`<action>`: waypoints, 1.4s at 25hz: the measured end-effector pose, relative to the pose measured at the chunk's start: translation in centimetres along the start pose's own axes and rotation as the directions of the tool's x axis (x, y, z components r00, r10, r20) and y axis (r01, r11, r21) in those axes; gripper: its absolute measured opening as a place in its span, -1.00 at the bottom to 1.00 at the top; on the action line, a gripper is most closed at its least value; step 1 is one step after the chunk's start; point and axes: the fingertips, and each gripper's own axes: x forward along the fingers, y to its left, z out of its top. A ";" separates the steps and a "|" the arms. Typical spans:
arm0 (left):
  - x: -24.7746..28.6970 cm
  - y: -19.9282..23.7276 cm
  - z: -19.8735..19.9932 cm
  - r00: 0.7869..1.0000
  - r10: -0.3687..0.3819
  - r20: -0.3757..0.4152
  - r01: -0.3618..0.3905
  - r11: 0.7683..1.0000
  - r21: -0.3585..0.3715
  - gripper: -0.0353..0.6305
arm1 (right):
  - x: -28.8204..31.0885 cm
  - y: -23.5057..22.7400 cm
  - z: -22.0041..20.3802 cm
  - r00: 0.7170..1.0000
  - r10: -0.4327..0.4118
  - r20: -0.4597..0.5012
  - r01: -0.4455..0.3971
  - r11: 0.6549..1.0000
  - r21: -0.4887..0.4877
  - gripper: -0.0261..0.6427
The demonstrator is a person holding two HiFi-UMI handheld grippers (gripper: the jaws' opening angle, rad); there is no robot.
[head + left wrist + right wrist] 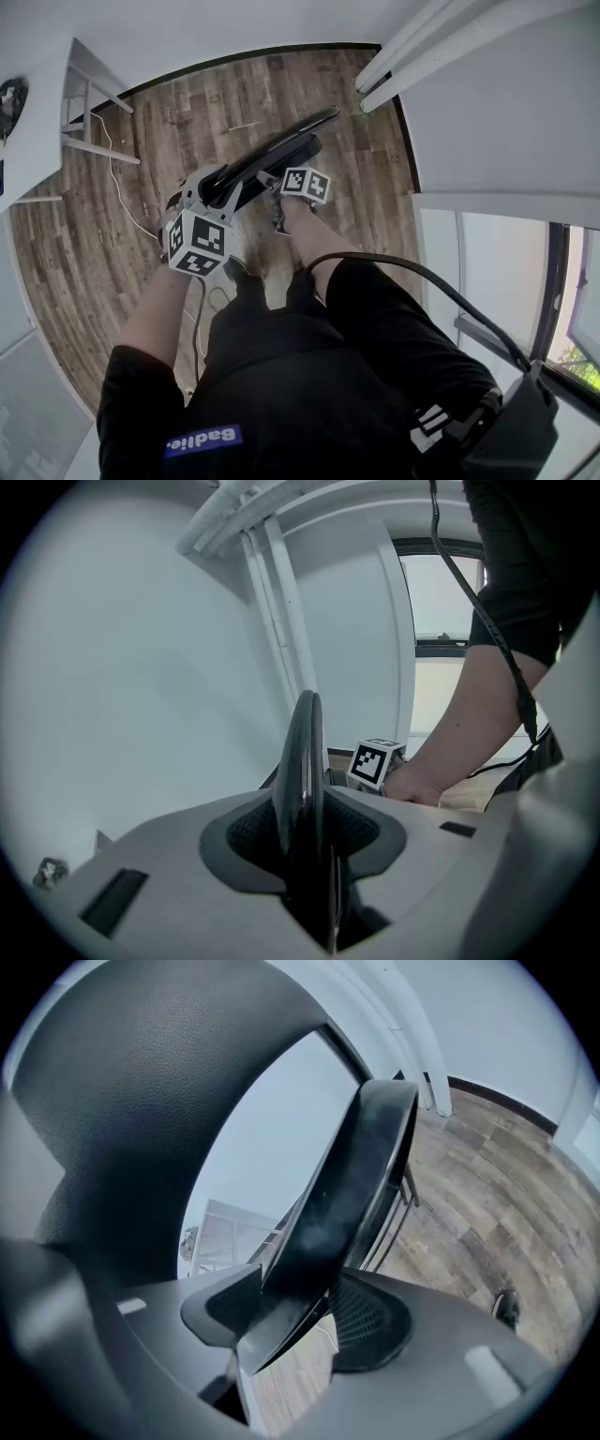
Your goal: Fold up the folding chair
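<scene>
The black folding chair is held low over the wooden floor, its panels brought nearly flat together. My left gripper grips its near left end. In the left gripper view the left gripper is shut on a thin black chair panel standing edge-on between the pads. My right gripper holds the chair's near right side. In the right gripper view the right gripper is shut on a slanted black chair panel, with chair legs behind it.
A white table stands at the left, with a thin cable trailing on the floor beside it. White wall trim and a window lie to the right. My legs are right behind the chair.
</scene>
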 end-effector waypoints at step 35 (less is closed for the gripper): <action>-0.1 3.9 0.5 0.999 0.048 -0.012 -0.048 0.999 0.023 -0.50 | -32.1 12.3 -1.8 0.919 0.328 0.220 -0.141 0.791 -0.595 -0.92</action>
